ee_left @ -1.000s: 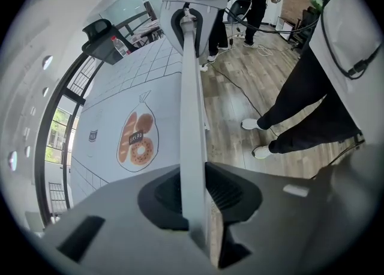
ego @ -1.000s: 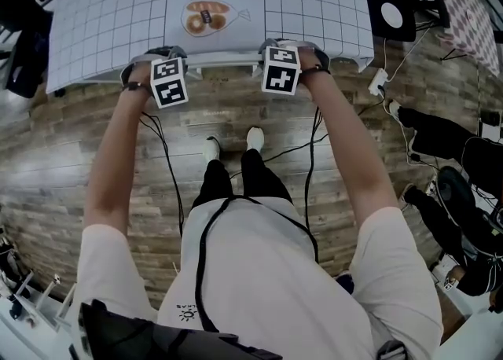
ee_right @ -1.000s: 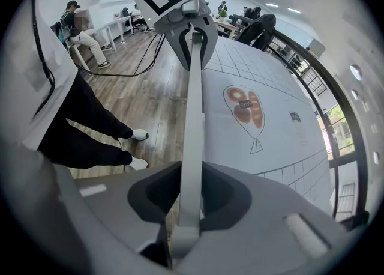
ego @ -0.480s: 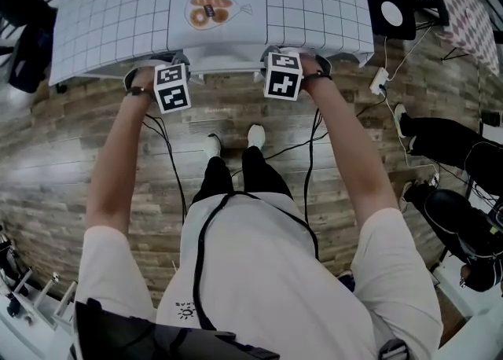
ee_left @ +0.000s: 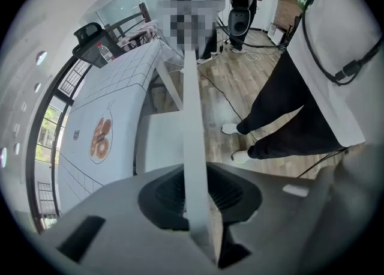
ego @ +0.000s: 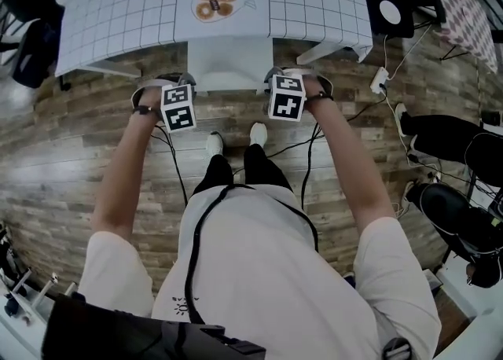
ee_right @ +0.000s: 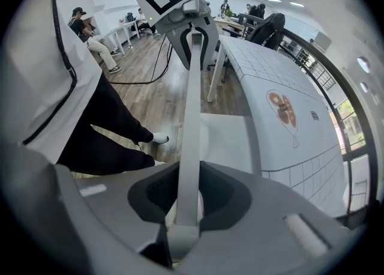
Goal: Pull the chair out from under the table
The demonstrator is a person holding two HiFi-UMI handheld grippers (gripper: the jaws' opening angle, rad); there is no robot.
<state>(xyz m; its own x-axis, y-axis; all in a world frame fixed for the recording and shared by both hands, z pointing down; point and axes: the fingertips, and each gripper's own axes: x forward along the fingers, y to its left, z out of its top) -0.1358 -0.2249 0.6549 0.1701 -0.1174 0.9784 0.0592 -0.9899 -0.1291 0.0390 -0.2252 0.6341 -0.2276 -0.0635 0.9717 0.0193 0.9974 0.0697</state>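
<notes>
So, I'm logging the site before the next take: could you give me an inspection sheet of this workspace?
Surface: table under a grid-patterned cloth, with a printed picture near its front edge.
Job's things: white chair, seat partly out from under the table.
Clutter: what looks like a bottle near the table's far end; whether it stands on the table cannot be told.
Grippers: left gripper and right gripper each shut on the chair's back rail.
Cables: black cables trail over the floor; white power strip right of the table.
Surroundings: wooden floor; black office chair beside the table; a bystander's legs at right.
</notes>
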